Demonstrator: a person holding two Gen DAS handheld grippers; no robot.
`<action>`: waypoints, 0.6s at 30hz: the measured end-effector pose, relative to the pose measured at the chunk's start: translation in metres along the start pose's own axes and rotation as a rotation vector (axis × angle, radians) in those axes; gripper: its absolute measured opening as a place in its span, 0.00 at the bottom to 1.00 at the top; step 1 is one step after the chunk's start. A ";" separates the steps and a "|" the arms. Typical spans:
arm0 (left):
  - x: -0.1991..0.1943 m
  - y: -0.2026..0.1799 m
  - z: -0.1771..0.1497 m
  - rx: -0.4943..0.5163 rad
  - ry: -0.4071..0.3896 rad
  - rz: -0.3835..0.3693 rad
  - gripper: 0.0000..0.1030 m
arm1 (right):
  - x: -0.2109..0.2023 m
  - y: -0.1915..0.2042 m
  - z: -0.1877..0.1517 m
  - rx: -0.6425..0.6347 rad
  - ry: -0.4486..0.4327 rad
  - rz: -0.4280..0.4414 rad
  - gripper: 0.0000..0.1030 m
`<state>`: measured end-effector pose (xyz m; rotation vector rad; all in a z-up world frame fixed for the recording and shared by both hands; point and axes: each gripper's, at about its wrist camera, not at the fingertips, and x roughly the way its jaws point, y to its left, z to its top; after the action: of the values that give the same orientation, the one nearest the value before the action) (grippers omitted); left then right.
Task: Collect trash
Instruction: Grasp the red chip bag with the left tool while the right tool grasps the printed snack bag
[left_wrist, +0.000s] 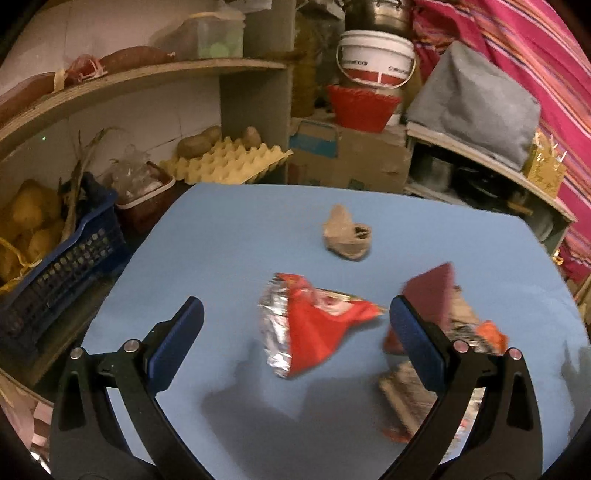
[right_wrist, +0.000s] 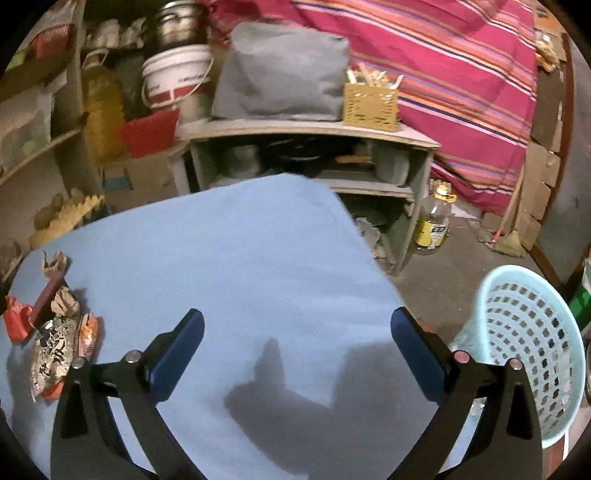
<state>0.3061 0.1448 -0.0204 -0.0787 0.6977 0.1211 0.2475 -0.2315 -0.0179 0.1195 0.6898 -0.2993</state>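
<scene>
My left gripper (left_wrist: 295, 325) is open above the blue table (left_wrist: 221, 240), with a red and silver foil wrapper (left_wrist: 306, 328) lying between its fingers. A crumpled brown paper (left_wrist: 347, 236) lies farther back. A dark red box (left_wrist: 432, 291) and printed snack wrappers (left_wrist: 469, 332) lie by the right finger. My right gripper (right_wrist: 295, 328) is open and empty over bare table (right_wrist: 240, 258). The same wrappers (right_wrist: 55, 350) lie at its far left. A light blue perforated basket (right_wrist: 528, 347) stands off the table's right edge.
Wooden shelves (left_wrist: 147, 77) hold an egg tray (left_wrist: 225, 162), potatoes and a dark blue crate (left_wrist: 62, 269) to the left. A white bucket (left_wrist: 376, 55), red basket (left_wrist: 362, 107), cardboard box, grey bag (right_wrist: 277, 70) and striped cloth (right_wrist: 443, 74) stand behind. A bottle (right_wrist: 436, 221) stands on the floor.
</scene>
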 end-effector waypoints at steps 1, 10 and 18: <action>0.005 0.002 0.001 0.007 0.008 -0.010 0.94 | 0.002 0.005 0.001 -0.007 0.007 0.003 0.96; 0.038 0.004 -0.003 0.042 0.081 -0.054 0.85 | 0.017 0.044 0.012 -0.046 0.055 0.043 0.96; 0.049 0.008 -0.010 0.044 0.119 -0.090 0.52 | -0.001 0.104 0.000 -0.171 0.020 0.135 0.96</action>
<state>0.3360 0.1560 -0.0597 -0.0752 0.8140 0.0142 0.2791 -0.1320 -0.0162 0.0061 0.7204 -0.1087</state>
